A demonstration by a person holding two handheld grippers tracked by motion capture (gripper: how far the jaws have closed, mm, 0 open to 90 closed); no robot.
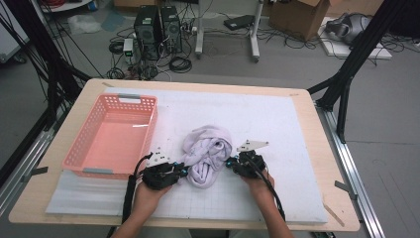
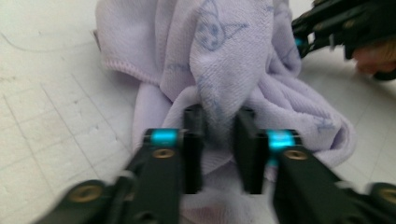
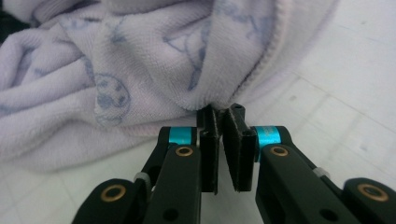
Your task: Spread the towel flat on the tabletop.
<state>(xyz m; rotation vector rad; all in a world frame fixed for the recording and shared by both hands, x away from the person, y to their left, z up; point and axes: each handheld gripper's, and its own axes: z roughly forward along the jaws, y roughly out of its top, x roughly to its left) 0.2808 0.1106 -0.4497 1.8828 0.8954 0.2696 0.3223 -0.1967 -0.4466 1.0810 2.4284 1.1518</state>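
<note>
A crumpled lavender towel with a faint printed pattern lies on the white mat at the table's middle. My left gripper is at the towel's near left side. In the left gripper view a thick fold of the towel runs down between its jaws, and the left gripper is shut on it. My right gripper is at the towel's near right side. In the right gripper view the right gripper has its jaws almost together, pinching the hemmed edge of the towel. The left gripper view also shows the right gripper beyond the towel.
A pink plastic basket stands empty on the left of the mat, close to my left hand. The wooden table edge borders the mat on the right. Computers, cables and boxes are on the floor behind the table.
</note>
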